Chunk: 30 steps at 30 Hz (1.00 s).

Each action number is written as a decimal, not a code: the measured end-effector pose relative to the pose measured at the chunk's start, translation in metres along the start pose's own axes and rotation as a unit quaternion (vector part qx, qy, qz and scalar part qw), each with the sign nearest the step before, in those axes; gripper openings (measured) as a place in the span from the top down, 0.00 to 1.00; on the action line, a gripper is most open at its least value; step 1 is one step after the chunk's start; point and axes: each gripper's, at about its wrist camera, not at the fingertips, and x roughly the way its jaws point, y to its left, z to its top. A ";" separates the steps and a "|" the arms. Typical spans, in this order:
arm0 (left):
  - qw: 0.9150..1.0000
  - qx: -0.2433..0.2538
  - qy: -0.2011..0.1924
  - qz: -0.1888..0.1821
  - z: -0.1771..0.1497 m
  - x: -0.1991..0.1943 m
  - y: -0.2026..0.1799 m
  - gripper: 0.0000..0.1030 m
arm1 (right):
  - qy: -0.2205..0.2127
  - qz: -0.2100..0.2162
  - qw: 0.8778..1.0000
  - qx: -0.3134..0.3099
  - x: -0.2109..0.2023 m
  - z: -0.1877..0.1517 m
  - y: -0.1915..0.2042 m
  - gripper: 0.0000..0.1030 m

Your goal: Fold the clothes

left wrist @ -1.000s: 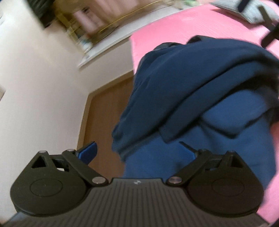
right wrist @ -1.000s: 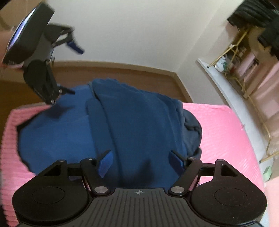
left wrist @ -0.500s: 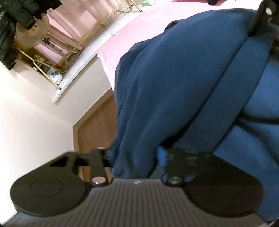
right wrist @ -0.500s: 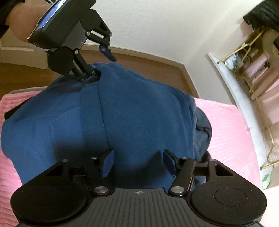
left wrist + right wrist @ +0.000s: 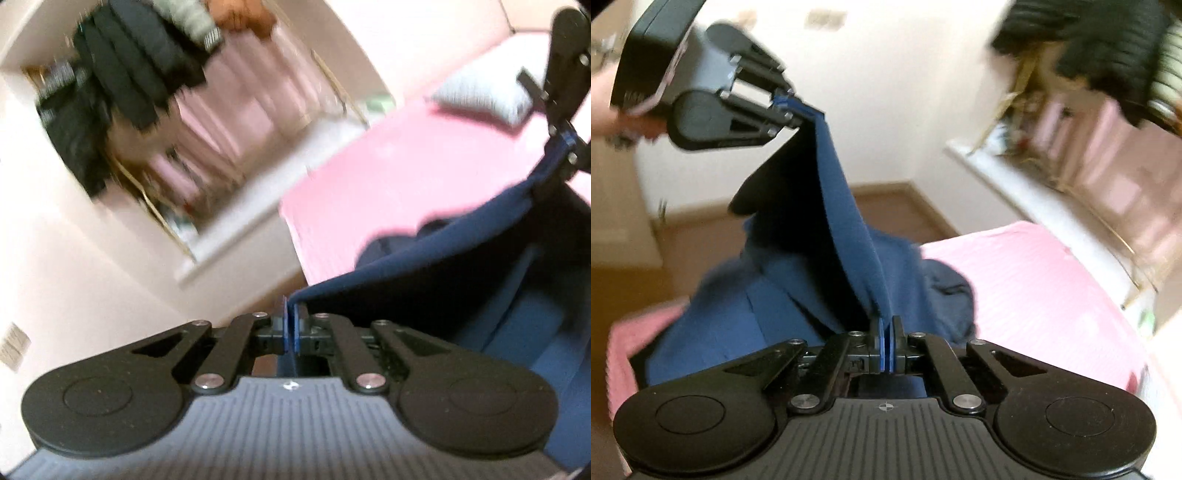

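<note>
Right wrist: both tongs pinch blue garment taut between.

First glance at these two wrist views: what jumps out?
The navy garment dominates: its edge is stretched taut between the left gripper, raised at upper left in the right wrist view, and the right gripper, both shut on the fabric. The rest of it sags onto the pink bed cover below. A blurred rack of dark clothes hangs behind.
</note>
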 end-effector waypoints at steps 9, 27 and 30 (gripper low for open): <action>0.989 0.075 -0.121 -0.050 0.182 -0.111 -0.127 0.98 | -0.045 -0.045 0.990 0.126 -0.211 -0.127 -0.056 1.00; 0.886 0.139 -0.106 -0.430 0.415 -0.185 -0.525 0.66 | 0.169 -0.353 0.795 0.463 -0.520 -0.495 -0.090 0.21; 0.900 0.122 -0.056 -0.416 0.390 -0.158 -0.519 0.64 | 0.159 -0.339 0.787 0.490 -0.508 -0.507 -0.089 0.20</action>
